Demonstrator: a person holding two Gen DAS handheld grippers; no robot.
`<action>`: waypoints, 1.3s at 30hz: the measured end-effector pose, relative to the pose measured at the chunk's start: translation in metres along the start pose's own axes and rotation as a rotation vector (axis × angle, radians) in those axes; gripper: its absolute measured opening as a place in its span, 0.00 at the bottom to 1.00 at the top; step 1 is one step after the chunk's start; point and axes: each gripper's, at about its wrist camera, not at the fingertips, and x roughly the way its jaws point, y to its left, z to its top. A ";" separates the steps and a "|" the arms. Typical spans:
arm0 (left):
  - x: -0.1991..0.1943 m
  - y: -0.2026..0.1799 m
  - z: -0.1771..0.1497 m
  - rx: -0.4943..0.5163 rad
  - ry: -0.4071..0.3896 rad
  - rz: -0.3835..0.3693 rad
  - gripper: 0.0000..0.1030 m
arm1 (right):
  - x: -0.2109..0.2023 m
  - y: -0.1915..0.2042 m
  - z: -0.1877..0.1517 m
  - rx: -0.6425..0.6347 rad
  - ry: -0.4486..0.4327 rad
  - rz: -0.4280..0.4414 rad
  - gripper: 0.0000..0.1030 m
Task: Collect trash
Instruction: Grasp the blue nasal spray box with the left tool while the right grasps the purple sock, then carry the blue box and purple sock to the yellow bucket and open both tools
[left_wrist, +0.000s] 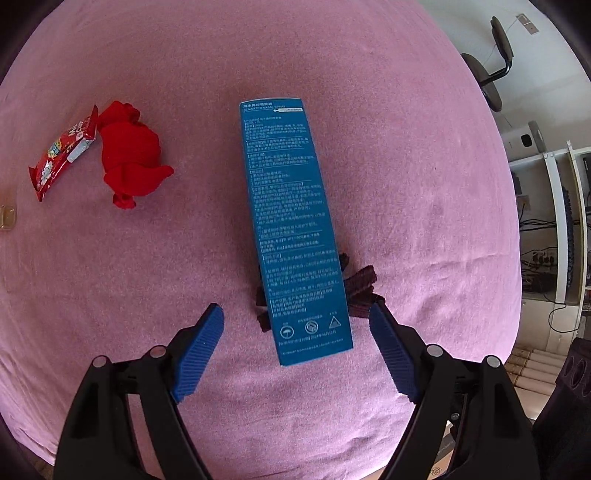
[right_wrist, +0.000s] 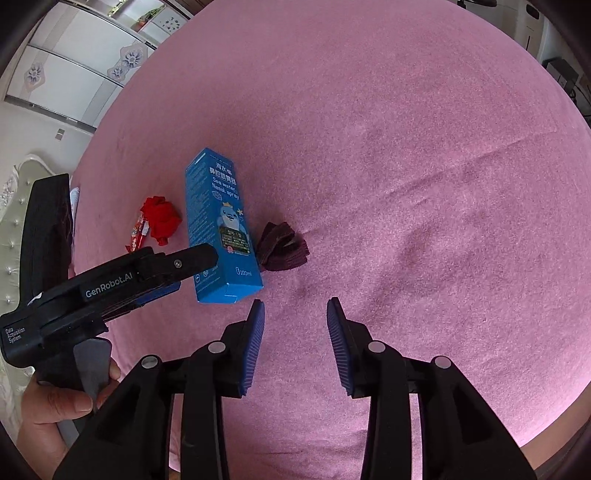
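A long blue nasal spray box (left_wrist: 291, 221) rests on the pink cloth (left_wrist: 424, 166), with its near end toward me. My left gripper (left_wrist: 295, 314) is open wide; its blue pads (left_wrist: 201, 347) flank that near end without touching it. A dark maroon cloth bundle (left_wrist: 364, 288) shows on both sides of the box, partly hidden by it. Further left lie a red cloth (left_wrist: 131, 155) and a red snack wrapper (left_wrist: 62, 153). My right gripper (right_wrist: 295, 304) is open over bare cloth, just right of the box (right_wrist: 221, 221) and short of the maroon bundle (right_wrist: 284, 247). Nothing is between its pads.
A person's hand (right_wrist: 55, 398) holds the left gripper's black handle (right_wrist: 92, 295) at the left of the right wrist view. An office chair (left_wrist: 495, 74) and white shelving with cables (left_wrist: 554, 221) stand beyond the cloth's right edge. A small clear container (left_wrist: 7, 219) sits at the far left.
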 end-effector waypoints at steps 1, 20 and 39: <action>0.006 0.000 0.005 -0.009 0.008 0.010 0.78 | 0.004 -0.001 0.003 0.000 0.007 0.002 0.34; 0.032 0.037 0.013 -0.164 0.030 -0.110 0.45 | 0.055 -0.003 0.025 -0.005 0.096 0.040 0.40; -0.007 0.072 -0.039 -0.145 0.001 -0.129 0.45 | 0.064 0.046 -0.002 -0.117 0.091 0.028 0.06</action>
